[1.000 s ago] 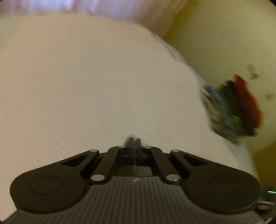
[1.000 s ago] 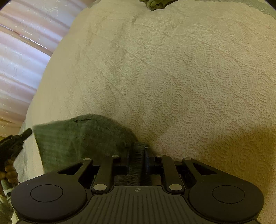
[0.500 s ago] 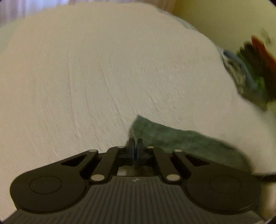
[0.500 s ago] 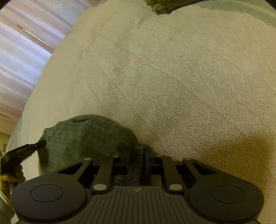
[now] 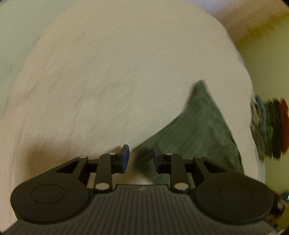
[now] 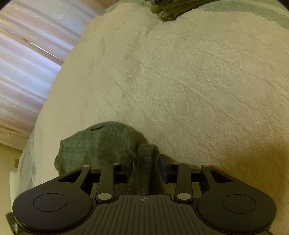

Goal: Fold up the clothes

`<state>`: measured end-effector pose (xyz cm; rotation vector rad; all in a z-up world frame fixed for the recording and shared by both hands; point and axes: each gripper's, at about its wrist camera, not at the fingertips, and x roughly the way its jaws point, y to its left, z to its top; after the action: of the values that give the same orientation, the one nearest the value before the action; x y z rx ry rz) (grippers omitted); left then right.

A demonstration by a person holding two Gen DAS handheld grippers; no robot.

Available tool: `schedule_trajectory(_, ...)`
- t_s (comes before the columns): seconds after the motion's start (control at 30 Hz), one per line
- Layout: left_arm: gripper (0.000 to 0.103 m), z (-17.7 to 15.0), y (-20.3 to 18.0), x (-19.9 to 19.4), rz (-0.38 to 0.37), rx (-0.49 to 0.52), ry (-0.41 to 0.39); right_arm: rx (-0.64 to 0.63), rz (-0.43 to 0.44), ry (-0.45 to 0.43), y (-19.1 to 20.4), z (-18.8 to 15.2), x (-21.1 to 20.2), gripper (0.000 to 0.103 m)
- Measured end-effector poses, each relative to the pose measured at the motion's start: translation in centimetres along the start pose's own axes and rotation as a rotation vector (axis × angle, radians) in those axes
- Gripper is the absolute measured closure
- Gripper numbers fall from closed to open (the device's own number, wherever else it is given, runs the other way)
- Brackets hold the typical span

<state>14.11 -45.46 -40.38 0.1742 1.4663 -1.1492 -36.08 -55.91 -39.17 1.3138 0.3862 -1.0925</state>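
Fingers of the left gripper (image 5: 139,159): parted, nothing between them, poised just beside the near edge of the green cloth (image 5: 202,130). Fingers of the right gripper (image 6: 145,167): also parted, a bunched strip of the same green cloth (image 6: 101,144) lying in the gap; whether either pad touches it cannot be told, and no clamping shows. Cloth: small dark green piece, lying on the cream textured bedspread (image 6: 189,86) near the bed's edge, seen as a pointed wedge in the blurred left view and as a rounded, doubled-over lump in the right view. Condition, as judged: at least one fold made and the piece let go or about to be; outline uneven, so squaring and a further fold or flattening may be left. Further items: rumpled olive garment (image 6: 168,10) at the far end of the bed, apparently unfolded and waiting; multicoloured fabric bundle (image 5: 267,126) beyond the bed's edge, too blurred to identify.
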Motion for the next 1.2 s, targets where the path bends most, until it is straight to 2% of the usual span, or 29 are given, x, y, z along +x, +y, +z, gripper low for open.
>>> schedule_trajectory(0.1,0.081,-1.0,1.4,1.1,-0.115,-0.152,0.006,-0.004,-0.008,-0.001,-0.1,-0.5,-0.4,0.068)
schedule_trajectory(0.13,0.093,-1.4,1.2,1.6,-0.137,-0.167,0.009,0.000,-0.011,-0.005,-0.2,-0.7,-0.6,0.068)
schedule_trajectory(0.17,0.102,-1.6,0.8,1.8,-0.126,-0.156,-0.002,0.004,-0.014,-0.009,-0.3,-0.8,-0.7,0.068)
schedule_trajectory(0.27,0.102,-1.9,-0.3,1.5,-0.055,-0.097,-0.056,0.004,-0.027,-0.035,-0.4,-0.9,-1.4,0.068)
schedule_trajectory(0.4,0.100,-2.0,-3.2,0.2,0.177,0.190,-0.145,-0.004,-0.021,-0.058,-0.8,-0.9,-2.5,0.068)
schedule_trajectory(0.43,0.096,-2.1,-4.2,0.1,0.248,0.267,-0.175,-0.005,-0.011,-0.058,-1.0,-0.9,-2.7,0.068)
schedule_trajectory(0.5,0.095,-1.8,-4.3,-0.9,0.261,0.288,-0.213,-0.026,0.023,-0.042,-0.9,-1.0,-2.9,0.068)
schedule_trajectory(0.67,0.095,-1.5,-3.7,-3.7,0.134,0.099,-0.254,-0.066,0.109,0.046,-0.8,-1.6,-2.2,0.069)
schedule_trajectory(0.8,0.095,-3.8,-3.3,-5.9,0.070,0.018,-0.242,-0.040,0.131,0.058,-1.3,-0.9,-0.6,0.069)
schedule_trajectory(0.87,0.095,-5.5,-2.8,-7.2,0.059,-0.022,-0.240,-0.026,0.150,0.065,-1.5,-0.1,0.1,0.072)
schedule_trajectory(0.9,0.095,-6.3,-2.5,-7.7,0.057,-0.044,-0.239,-0.033,0.154,0.070,-1.4,0.2,0.4,0.093)
schedule_trajectory(1.03,0.095,-9.5,-1.4,-9.8,0.078,-0.104,-0.241,-0.094,0.168,0.070,-1.1,0.7,0.3,0.101)
schedule_trajectory(1.1,0.095,-10.7,-1.1,-10.7,0.091,-0.123,-0.251,-0.148,0.124,0.003,-1.0,1.0,-0.6,0.102)
schedule_trajectory(1.2,0.095,-12.2,-0.9,-11.7,0.103,-0.137,-0.271,-0.123,0.092,-0.046,-2.1,1.5,-1.6,0.102)
